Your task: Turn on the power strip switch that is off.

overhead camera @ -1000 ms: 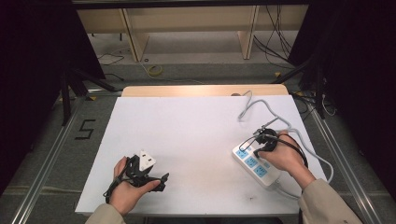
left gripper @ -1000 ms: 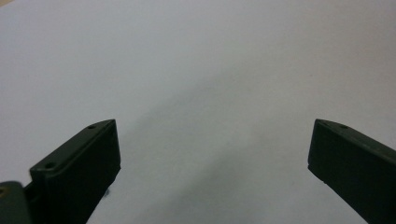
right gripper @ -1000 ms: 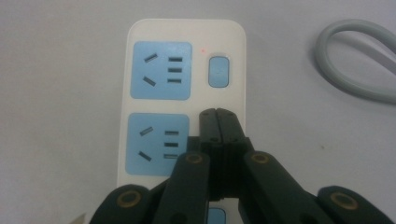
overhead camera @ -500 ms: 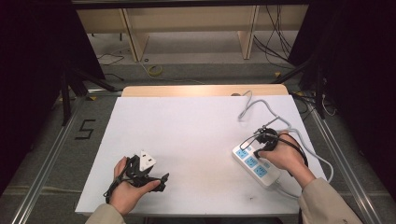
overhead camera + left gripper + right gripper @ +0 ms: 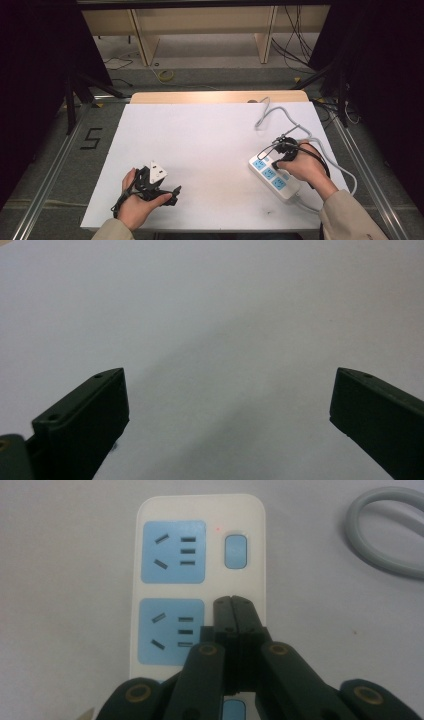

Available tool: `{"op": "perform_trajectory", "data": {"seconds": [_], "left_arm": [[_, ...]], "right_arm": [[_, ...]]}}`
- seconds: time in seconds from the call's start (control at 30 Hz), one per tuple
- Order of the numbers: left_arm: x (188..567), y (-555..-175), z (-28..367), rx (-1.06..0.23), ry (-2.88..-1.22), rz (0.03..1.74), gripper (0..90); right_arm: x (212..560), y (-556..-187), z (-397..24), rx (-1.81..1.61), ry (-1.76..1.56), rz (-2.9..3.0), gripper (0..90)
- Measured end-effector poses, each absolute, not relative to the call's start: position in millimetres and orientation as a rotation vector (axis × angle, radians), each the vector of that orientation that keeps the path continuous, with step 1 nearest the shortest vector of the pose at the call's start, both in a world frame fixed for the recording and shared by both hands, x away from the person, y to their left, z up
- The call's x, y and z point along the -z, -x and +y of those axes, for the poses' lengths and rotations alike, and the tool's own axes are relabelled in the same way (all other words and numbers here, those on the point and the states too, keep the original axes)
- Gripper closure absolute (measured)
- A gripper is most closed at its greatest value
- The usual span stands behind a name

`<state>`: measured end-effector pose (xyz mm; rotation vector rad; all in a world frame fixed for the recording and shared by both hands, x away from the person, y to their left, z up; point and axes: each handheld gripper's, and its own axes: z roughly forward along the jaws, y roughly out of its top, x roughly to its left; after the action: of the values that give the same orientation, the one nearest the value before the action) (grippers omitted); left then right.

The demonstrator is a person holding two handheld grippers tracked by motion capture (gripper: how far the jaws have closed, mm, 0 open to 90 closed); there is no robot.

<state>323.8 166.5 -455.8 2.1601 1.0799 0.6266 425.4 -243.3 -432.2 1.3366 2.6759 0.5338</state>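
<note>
1. A white power strip [image 5: 273, 174] with blue socket faces lies on the right side of the white table [image 5: 210, 135], towards the near edge, set at a slant.
2. In the right gripper view, two blue sockets [image 5: 173, 551] sit one behind the other, with a blue rocker switch [image 5: 235, 551] beside the far one and a small red light near that switch.
3. The right gripper [image 5: 233, 605] is over the strip with its jaws pressed together and nothing between them; the tips sit beside the second socket, on the switch side.
4. From above, the right gripper [image 5: 281, 146] is at the strip's far end, the right hand [image 5: 306, 167] wrapped around it.
5. A grey cable [image 5: 280, 117] loops across the table beyond the strip, towards the far edge.
6. The left gripper [image 5: 172, 192] rests near the table's near left part, in the left hand [image 5: 137, 202]; its jaws stand wide apart and empty over bare tabletop.
</note>
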Motion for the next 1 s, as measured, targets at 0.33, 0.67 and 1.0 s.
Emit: {"op": "perform_trajectory", "data": {"seconds": [0.33, 0.67, 1.0], "left_arm": [[456.0, -323.7, 166.4, -0.626, -2.158, 1.079, 2.2], [456.0, -323.8, 166.6, -0.628, -2.156, 1.078, 2.2], [455.9, -324.1, 166.4, -0.628, -2.159, 1.075, 2.2]], "right_arm": [[432.0, -424.5, -242.3, -0.53, -1.325, 2.67, 90.0], [431.8, -423.7, -241.9, -0.527, -1.315, 2.667, 90.0], [432.0, -423.4, -243.6, -0.55, -1.317, 2.664, 90.0]]}}
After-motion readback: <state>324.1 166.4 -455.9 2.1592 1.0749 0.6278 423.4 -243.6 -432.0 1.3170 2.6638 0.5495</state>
